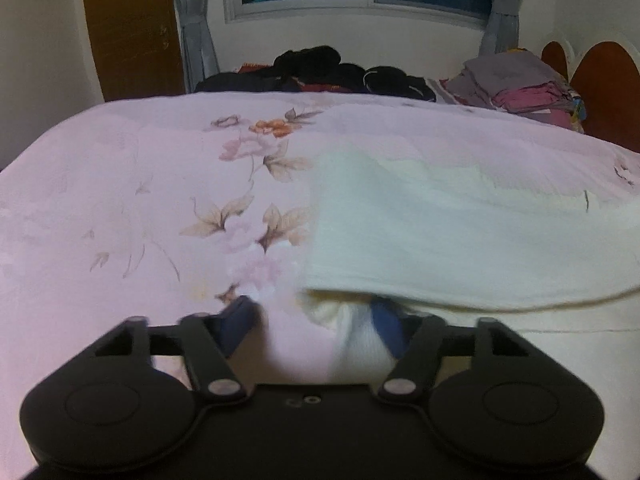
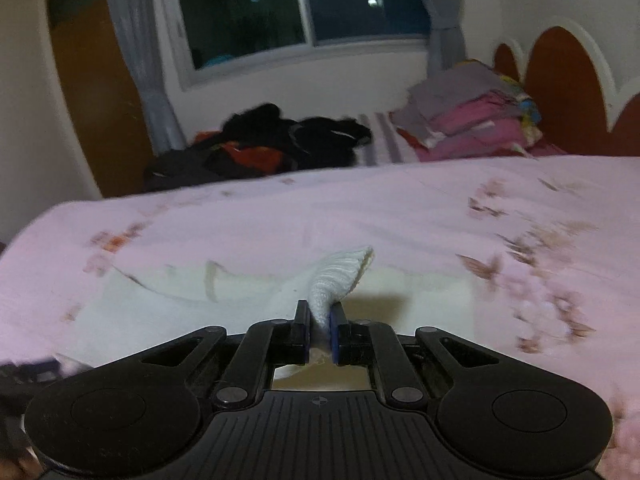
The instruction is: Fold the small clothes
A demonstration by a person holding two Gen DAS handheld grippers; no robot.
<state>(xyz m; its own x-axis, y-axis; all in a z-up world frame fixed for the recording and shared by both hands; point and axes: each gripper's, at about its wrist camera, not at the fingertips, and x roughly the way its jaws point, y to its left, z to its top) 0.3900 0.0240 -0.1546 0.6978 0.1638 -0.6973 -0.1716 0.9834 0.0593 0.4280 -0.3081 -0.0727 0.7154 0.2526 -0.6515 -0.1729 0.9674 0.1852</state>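
Softly ribbed white garment bunches between right gripper fingers; left gripper fingers stand wide.

At the bottom centre of the left wrist view, the black two-finger left gripper tilts downward, its blue-padded jaws standing apart, the right-hand pad partly tucked under a fold of white cloth. In the right wrist view, the matching black right gripper, low in the frame, has its jaws pinched together on a twisted white ribbed cloth corner.
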